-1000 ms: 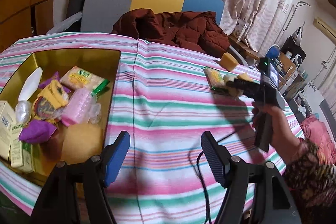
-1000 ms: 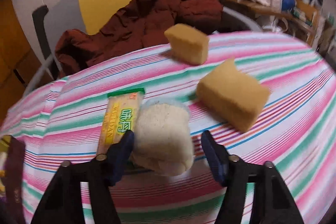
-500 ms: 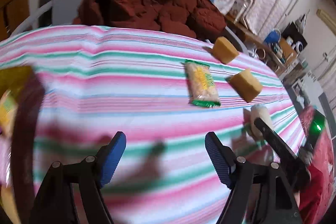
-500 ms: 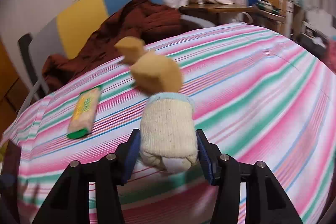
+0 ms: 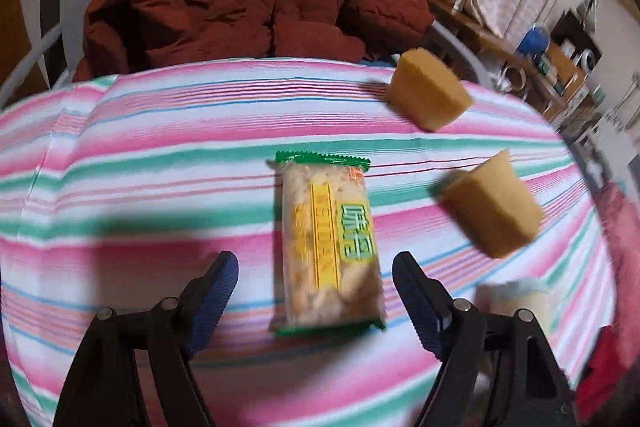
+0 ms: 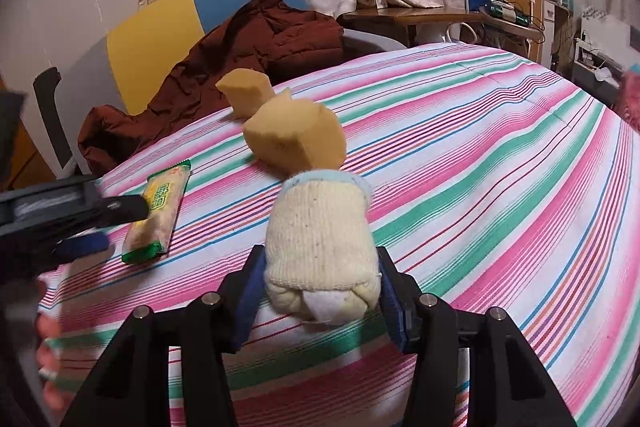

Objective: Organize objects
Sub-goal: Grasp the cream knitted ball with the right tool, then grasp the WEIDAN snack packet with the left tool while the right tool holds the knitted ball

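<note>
A snack packet (image 5: 328, 247) with green ends lies flat on the striped tablecloth (image 5: 140, 187). My left gripper (image 5: 316, 291) hangs over its near end. The jaws are opening, one on each side of the packet, and neither pad touches it. In the right wrist view the same packet (image 6: 158, 213) lies at the left, with the left gripper (image 6: 104, 227) reaching in beside it. My right gripper (image 6: 322, 291) is shut on a rolled cream sock (image 6: 320, 239) just above the cloth. Two tan sponge blocks (image 6: 296, 139) (image 6: 244, 93) lie beyond the sock.
A rust-brown jacket (image 5: 248, 7) lies on a grey, yellow and blue chair (image 6: 152, 39) past the table's far edge. A cluttered wooden desk (image 6: 420, 15) stands at the back right. A person's hand (image 6: 48, 331) shows at the lower left.
My left gripper swung right, away from the gold tray, and came down over the snack packet with wider jaws. My right gripper closed on the rolled sock and drew it away from the packet.
</note>
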A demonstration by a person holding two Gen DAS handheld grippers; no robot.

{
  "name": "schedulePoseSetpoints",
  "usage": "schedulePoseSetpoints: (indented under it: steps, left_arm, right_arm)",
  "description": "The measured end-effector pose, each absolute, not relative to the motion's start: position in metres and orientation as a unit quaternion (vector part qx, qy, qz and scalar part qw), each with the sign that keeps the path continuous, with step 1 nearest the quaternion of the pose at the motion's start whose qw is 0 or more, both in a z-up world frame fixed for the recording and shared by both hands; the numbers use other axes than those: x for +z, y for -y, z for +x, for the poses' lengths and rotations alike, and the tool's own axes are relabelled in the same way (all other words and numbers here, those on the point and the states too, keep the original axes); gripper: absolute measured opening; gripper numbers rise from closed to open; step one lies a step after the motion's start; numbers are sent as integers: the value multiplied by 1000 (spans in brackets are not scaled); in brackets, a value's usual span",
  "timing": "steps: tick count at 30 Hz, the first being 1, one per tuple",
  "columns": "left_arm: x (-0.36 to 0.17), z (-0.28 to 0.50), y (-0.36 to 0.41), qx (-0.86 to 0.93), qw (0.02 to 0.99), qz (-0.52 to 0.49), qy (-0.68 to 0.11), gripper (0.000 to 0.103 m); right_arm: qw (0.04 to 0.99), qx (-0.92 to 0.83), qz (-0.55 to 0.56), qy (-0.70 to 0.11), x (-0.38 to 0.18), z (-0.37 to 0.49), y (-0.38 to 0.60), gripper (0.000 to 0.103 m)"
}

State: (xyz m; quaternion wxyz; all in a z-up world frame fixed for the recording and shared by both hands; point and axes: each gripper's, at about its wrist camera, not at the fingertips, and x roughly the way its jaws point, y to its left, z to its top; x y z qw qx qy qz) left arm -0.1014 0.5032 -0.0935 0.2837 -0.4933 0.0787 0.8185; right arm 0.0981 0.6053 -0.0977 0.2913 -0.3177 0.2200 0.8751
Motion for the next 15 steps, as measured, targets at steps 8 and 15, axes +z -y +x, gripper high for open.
schedulePoseSetpoints:
  steps: [8,15]
  left_arm:
    - [-105,-87,-511,846,295,-418,-150,81]
    - [-103,-90,-502,845,305,-418,-137,77]
  right_arm:
    - [292,874,-317,-224,-99,97,-606,53]
    - [293,874,-316,-225,-99,97,-606,53]
